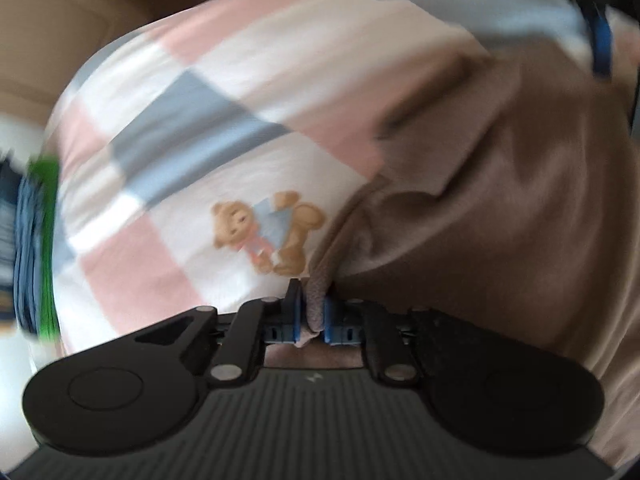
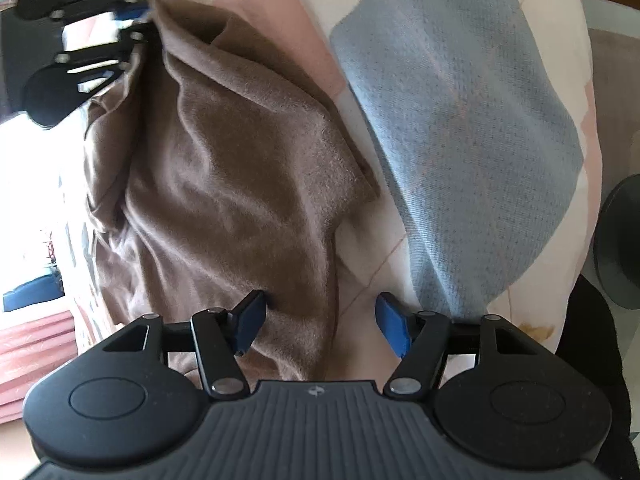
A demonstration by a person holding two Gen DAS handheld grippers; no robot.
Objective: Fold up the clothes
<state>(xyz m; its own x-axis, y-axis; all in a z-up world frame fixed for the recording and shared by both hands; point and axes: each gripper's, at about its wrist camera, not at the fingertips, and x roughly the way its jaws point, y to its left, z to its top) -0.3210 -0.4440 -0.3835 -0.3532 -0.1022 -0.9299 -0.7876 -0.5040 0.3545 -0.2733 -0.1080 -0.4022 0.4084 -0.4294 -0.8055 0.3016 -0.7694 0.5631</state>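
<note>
While the left claw [image 1: 316, 312] pinches a fold of the brown cloth [image 1: 500, 208], the right claw [image 2: 320, 320] stands wide.
No words can be read; a teddy bear picture [image 1: 264, 232] shows on the checked blanket [image 1: 192, 128]. Brown cloth lies crumpled on that blanket, its near edge between the right claw's blue pads [image 2: 394, 328], unpinched.

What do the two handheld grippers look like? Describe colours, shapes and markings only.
Both match. The left gripper and right gripper each have a dark grey ribbed body with a small pale logo at its centre, two round black discs at the sides, black linkage bars with silver pivot pins, and flat blue pads on the fingers. No cables, hands or sleeves show.
</note>
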